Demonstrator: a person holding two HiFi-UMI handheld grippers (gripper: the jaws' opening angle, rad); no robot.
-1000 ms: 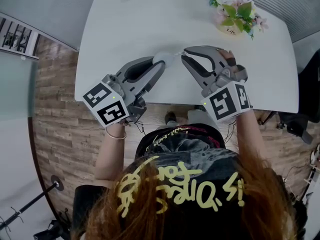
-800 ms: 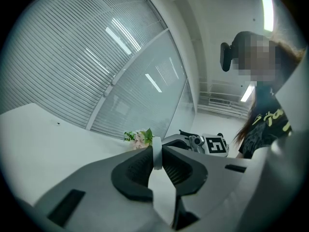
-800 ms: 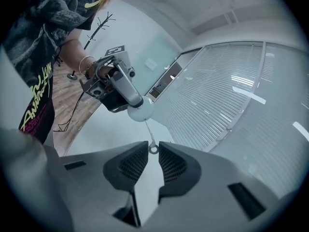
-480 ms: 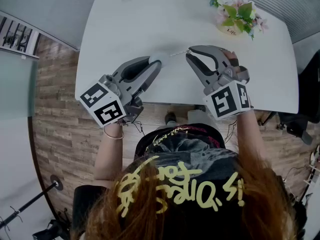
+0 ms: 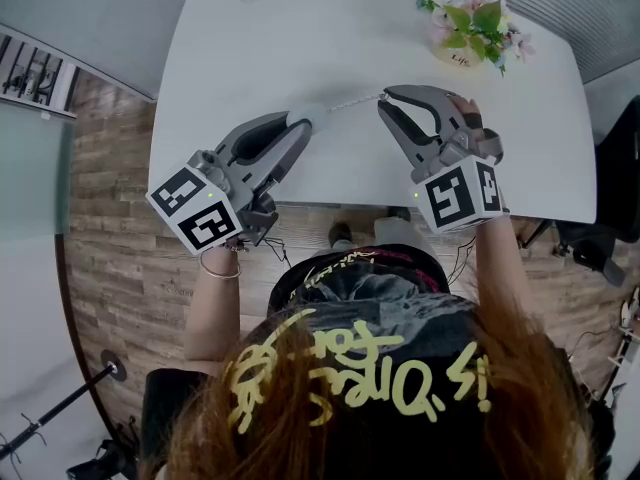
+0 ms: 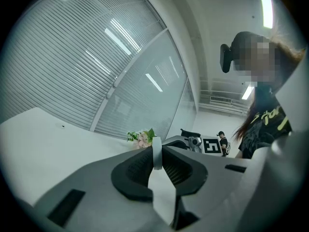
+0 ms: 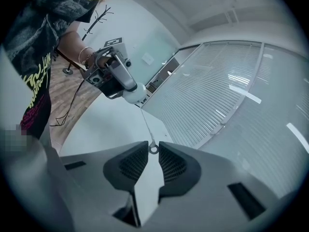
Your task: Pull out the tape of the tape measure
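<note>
Nearest to me, at the near edge of the rounded white table [image 5: 250, 48], I hold both tools with their black-and-white marker cubes toward my body, above the brown wood-plank floor [image 5: 110, 228].

My left gripper [image 5: 303, 126] reaches from the near left toward the table's middle. Its view shows the two dark ribbed pads [image 6: 140, 168] drawn in narrow and clamped on the small round white tape measure [image 6: 156, 153], seen edge-on between them. From the head view this case [image 5: 314, 114] sits at the tips of the left fingers, just over the tabletop.

My right gripper [image 5: 386, 100] comes in from the near right, its tips pointing left toward the other gripper. In its own view the pads [image 7: 174, 166] are nearly together, pinching the small metal ring [image 7: 153, 149] at the tape's end.

Between the two grippers the thin white tape [image 5: 355, 101] runs as a short taut line from the case to the ring. Seen from the right gripper it [image 7: 146, 127] climbs from the ring to the white case [image 7: 131, 93] in the left gripper [image 7: 113, 74].

Farther off, at the table's far right corner, stands a small pot of pink flowers with green leaves [image 5: 475, 28], well apart from both grippers. Beyond the table is a glass wall with horizontal blinds [image 6: 72, 66].
</note>
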